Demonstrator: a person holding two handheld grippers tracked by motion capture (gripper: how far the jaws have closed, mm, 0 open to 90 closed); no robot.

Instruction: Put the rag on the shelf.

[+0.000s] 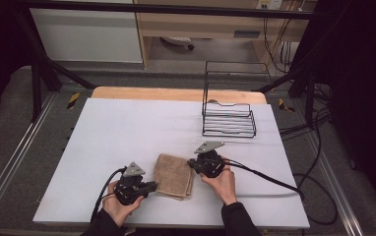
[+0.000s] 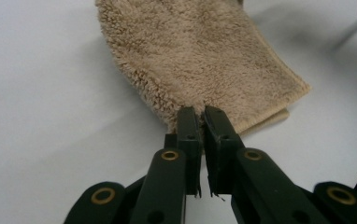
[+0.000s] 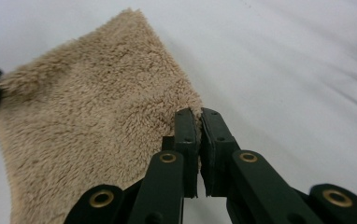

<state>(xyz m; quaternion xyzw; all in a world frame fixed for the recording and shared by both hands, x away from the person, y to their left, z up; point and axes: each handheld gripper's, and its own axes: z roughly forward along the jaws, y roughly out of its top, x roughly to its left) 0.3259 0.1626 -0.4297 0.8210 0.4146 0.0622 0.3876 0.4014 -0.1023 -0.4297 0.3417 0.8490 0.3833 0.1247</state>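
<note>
The left gripper [image 1: 152, 186] is lying at the near left edge of the folded tan towel [image 1: 174, 175], with its jaws pointing toward the cloth. In the left gripper view, the left gripper [image 2: 201, 111] is clenching on the towel [image 2: 200, 51]: the two black jaws are standing almost together, and the pile of the towel's nearest edge is sitting pinched between their tips. The rest of the towel is spreading away ahead of these jaws and to both sides of them, lying flat on the white table top [image 2: 41, 116]. A second layer of the fold is showing just right of the jaw tips, under the top layer.

The right gripper [image 1: 192, 163] is resting at the far right edge of the same towel, jaws pointing toward it. In the right gripper view, the right gripper [image 3: 196, 112] is likewise clenching on the towel [image 3: 83, 121]: its jaws are standing nearly closed, with the towel's corner fibres caught between the tips. From this gripper the towel is extending ahead and to the left. The white table top [image 3: 298, 70] is lying to the right of the jaws.

The black wire rack [image 1: 228, 119] is standing well beyond the right gripper, apart from the towel. Both hands are holding their grippers low over the table.
</note>
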